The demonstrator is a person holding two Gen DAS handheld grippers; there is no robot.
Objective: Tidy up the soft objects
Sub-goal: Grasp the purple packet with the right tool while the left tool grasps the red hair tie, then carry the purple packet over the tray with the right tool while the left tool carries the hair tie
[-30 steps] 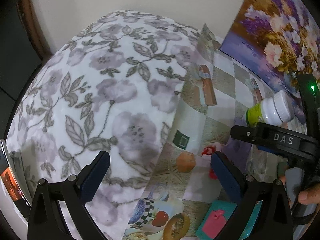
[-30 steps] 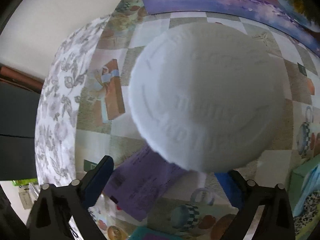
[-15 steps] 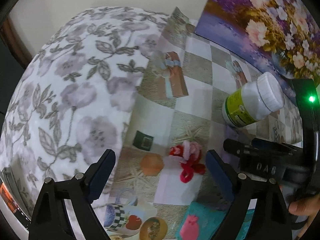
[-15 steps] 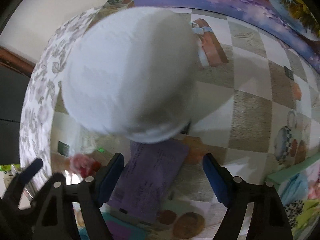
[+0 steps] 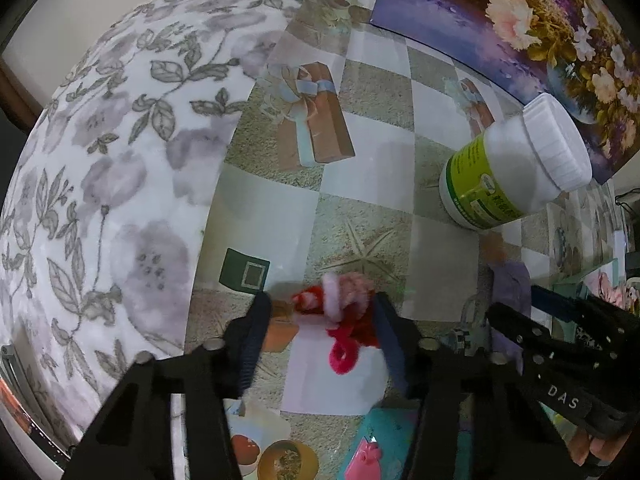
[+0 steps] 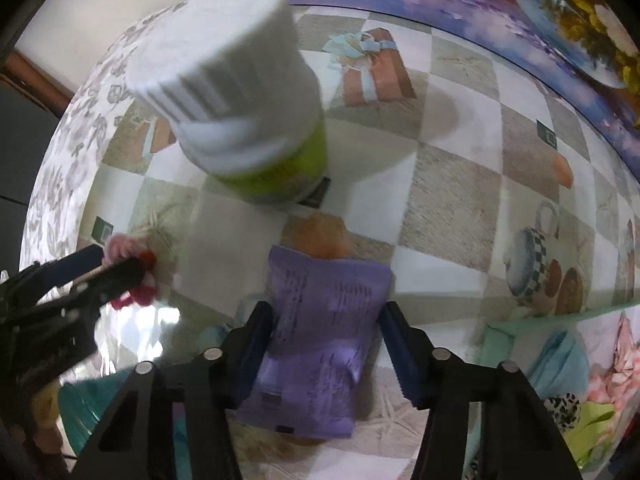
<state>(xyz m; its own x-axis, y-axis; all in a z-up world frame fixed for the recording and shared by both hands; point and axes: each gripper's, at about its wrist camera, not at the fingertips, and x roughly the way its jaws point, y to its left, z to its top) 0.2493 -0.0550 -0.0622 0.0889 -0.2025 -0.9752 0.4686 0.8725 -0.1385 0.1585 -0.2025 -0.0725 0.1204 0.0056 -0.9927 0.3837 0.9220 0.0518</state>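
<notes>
Fingers of both grippers are being drawn together over a table covered with a glossy checked oilcloth printed with gift boxes, mugs and starfish. Between the closing jaws of the left gripper a fuzzy red and pink pipe-cleaner bundle is being straddled on the cloth; its right-hand pad is seen touching the red fluff, while the left-hand pad is standing clear. Between the closing jaws of the right gripper a flat purple printed packet is being bracketed, with slim gaps showing at both pads.

Only the left wrist view is showing the green label of the white screw-capped plastic bottle and the person's fingertips at its lower right edge. Only the right wrist view is showing the purple packet whole, with the left gripper seen from the side at its left edge.

A grey-and-white floral fleece blanket is seen covering the area beyond the cloth's left edge, and a floral painted panel is bounding the far side. Bare checked cloth is lying open between bottle and panel. A teal item is lying nearest the cameras.
</notes>
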